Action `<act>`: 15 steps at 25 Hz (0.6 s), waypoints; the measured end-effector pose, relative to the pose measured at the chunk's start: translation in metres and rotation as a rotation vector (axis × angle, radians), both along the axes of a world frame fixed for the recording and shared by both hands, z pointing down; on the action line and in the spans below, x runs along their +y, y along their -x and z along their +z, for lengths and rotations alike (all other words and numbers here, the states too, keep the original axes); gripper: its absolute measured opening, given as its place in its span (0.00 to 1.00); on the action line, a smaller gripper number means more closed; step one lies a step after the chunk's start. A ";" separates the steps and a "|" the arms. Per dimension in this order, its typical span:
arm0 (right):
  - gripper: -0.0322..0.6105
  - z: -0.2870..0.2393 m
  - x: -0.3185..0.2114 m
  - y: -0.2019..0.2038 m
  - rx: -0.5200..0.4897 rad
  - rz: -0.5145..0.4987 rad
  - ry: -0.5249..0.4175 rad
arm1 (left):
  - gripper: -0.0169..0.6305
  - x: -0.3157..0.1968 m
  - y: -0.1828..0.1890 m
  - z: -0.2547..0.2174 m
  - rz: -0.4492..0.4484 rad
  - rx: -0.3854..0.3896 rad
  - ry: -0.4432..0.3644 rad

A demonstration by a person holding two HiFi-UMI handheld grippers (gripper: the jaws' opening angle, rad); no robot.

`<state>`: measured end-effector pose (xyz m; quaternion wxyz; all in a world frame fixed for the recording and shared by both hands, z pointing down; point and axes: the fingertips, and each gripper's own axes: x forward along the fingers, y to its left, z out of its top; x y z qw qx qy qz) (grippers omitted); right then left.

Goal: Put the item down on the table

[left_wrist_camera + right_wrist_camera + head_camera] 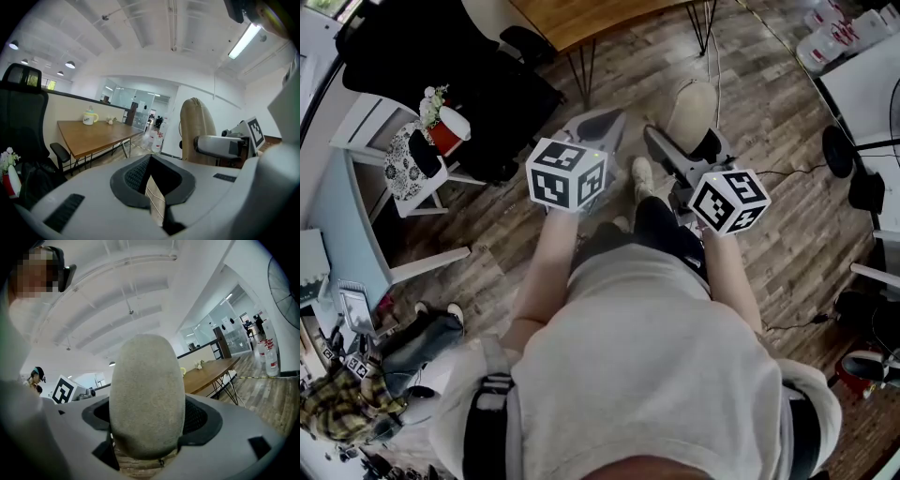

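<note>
Beige oval item [146,394] stands upright between the fingers of the right gripper [150,420], which pinch it from both sides at its lower end; its rounded top rises clear above them. In the head view the item hangs over the plank floor [769,112], ahead of the person's knees and well apart from the wooden bench [600,14] at the far edge.

At the far left a black office chair [422,56] stands beside a small white side table [370,131] that carries a red pot of white flowers [445,127]. Nearer on the left, bags and a checked cloth lie on the floor.

The left gripper [598,122] is held level with the right one, just to its left, over the floor. Its fingers [136,173] are pressed together at the tips with nothing between them; only a thin slit of floor shows lower down. From its own view the bench lies ahead on the left, with a cream mug [89,117] near the far end, and the item shows to the right, upright in the other gripper.

Both marker cubes face up towards the head camera.

At the far right, white plastic jugs [839,37] stand on the floor, and a black round fan base [839,150] sits nearer with cables trailing from it.
</note>
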<state>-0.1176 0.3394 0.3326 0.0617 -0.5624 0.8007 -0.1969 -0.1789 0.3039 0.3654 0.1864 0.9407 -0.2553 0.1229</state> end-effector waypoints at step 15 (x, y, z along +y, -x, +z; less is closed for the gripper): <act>0.68 0.001 -0.136 -0.085 0.020 -0.043 -0.013 | 0.05 -0.121 -0.083 0.006 -0.037 -0.007 0.022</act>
